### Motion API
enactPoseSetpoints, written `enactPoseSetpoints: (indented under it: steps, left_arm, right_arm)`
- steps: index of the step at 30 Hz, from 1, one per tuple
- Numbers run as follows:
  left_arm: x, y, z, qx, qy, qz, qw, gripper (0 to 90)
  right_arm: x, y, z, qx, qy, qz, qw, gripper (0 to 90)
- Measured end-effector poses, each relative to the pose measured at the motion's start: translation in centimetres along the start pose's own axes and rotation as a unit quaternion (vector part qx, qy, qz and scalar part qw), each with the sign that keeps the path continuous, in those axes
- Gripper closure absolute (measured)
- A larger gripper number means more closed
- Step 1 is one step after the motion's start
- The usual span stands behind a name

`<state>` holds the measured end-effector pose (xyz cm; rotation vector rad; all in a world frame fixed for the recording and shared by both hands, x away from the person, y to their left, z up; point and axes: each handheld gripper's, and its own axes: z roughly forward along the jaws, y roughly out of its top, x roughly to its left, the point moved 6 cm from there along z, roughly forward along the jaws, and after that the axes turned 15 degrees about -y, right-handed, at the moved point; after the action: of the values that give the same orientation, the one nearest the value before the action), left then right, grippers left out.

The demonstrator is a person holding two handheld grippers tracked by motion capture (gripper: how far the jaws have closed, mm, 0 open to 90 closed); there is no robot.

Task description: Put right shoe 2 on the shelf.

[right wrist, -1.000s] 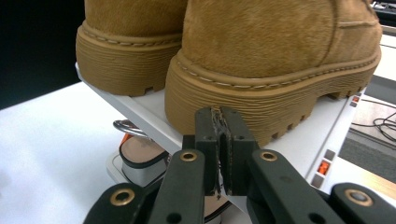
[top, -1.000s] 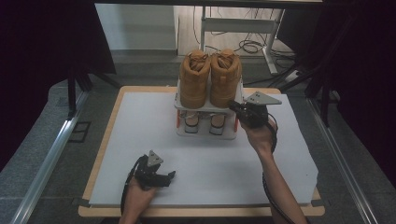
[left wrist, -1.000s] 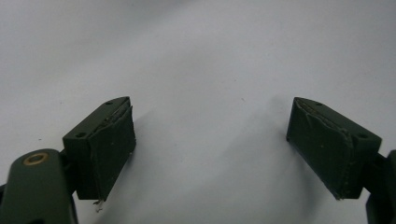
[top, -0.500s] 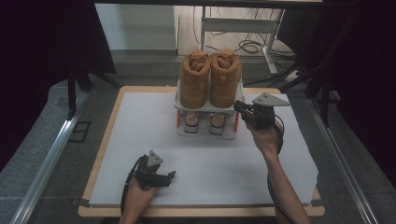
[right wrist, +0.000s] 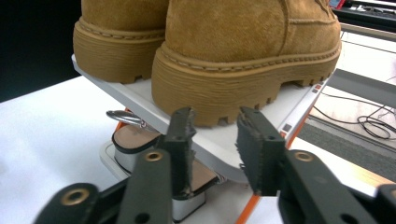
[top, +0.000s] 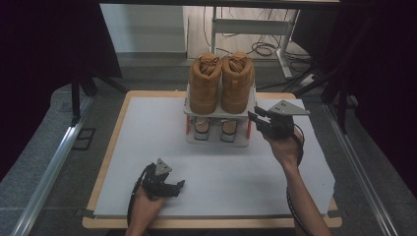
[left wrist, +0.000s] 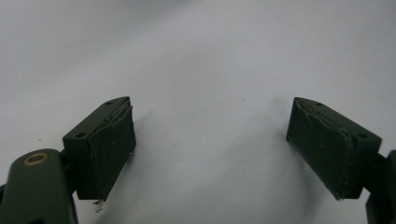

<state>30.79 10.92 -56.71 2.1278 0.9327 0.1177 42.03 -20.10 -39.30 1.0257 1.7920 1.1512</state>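
R gripper (top: 253, 117) at rack's (top: 219, 112) 3 o'clock, jaws just opening, empty | boots (top: 221, 83) on top | L gripper (top: 178, 186) spread on mat (top: 147, 128)

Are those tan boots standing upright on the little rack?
Yes. Both tan boots stand upright, side by side, soles flat on the top shelf of the rack.

Tan suede boots (top: 221, 83) with ribbed matching soles up on the white rack (top: 219, 112) with orange trim; my jaws are dark green-black, desk (top: 147, 128) is plain white with a wood edge.
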Motion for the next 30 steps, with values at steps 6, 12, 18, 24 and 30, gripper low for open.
enactPoseSetpoints:
  steps: [6,12,18,24,30]
  left_arm:
    - [0.0,0.0,0.0,0.000,0.000,0.001,1.0000,15.1]
    - [0.0,0.0,0.0,0.000,0.000,0.001,1.0000,15.1]
    - [0.0,0.0,0.0,-0.001,0.000,0.001,1.0000,15.1]
    - [0.0,0.0,0.0,-0.003,0.000,-0.001,1.0000,15.1]
    - [0.0,0.0,0.0,-0.003,0.000,-0.001,1.0000,15.1]
  right_arm:
    - [-0.5,-0.4,-0.4,0.002,-0.003,0.002,1.0000,49.3]
    - [-0.7,-0.7,-0.8,0.008,0.004,0.006,0.9999,39.5]
    - [-0.9,-1.2,-1.1,0.013,0.006,0.008,0.9999,33.8]
    - [-1.2,-1.9,-1.4,0.022,0.005,0.006,0.9997,30.9]
    - [-1.5,-2.6,-1.8,0.031,0.007,0.012,0.9994,27.4]
